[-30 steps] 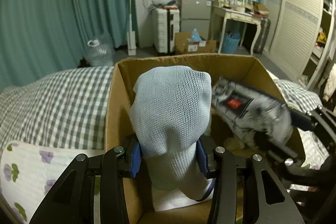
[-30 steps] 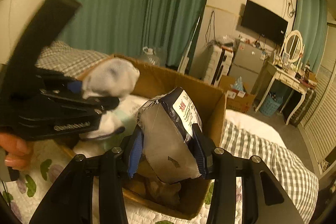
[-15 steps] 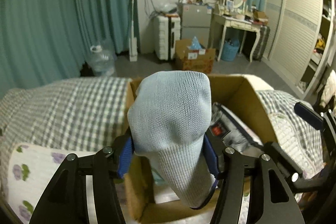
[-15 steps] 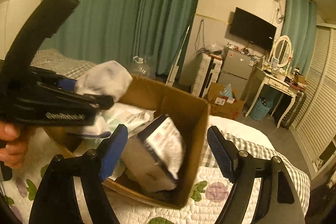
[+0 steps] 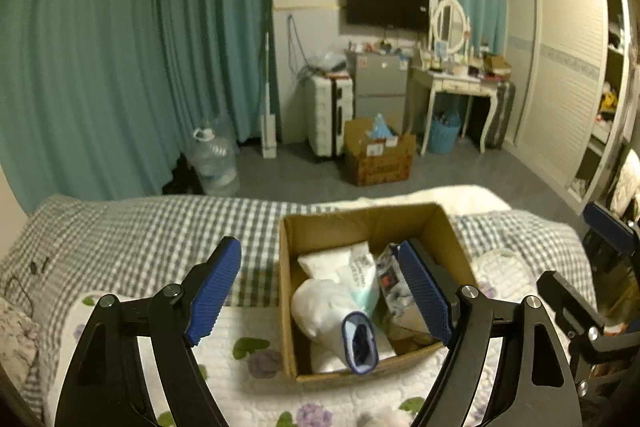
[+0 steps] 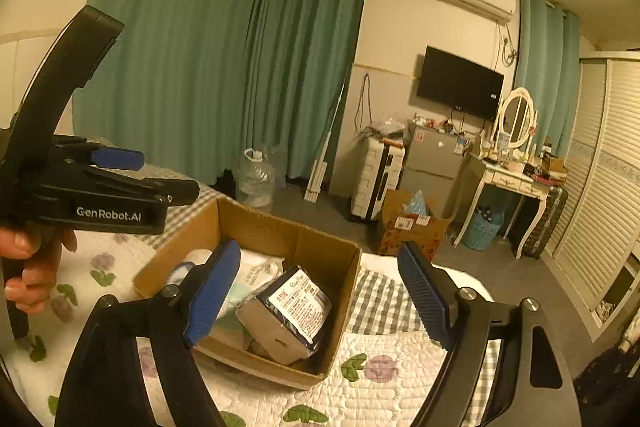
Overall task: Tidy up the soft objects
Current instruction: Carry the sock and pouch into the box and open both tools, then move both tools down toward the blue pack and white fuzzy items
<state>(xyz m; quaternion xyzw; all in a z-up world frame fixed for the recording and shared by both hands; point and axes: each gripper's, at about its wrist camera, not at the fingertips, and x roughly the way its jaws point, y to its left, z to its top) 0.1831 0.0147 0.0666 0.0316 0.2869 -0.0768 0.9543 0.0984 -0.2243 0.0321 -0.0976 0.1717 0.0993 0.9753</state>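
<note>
- Left wrist view: my left tool (image 5: 320, 291) hangs above the bed with its fingers spread apart and nothing between them. The pale sock (image 5: 340, 319) lies inside the cardboard box (image 5: 288, 307) at 6 o'clock.
- Right wrist view: my right tool (image 6: 318, 299) is likewise spread and empty. The grey packet (image 6: 286, 315) sits in the box at 6 o'clock; both items look stowed, and nothing loose shows.
</note>
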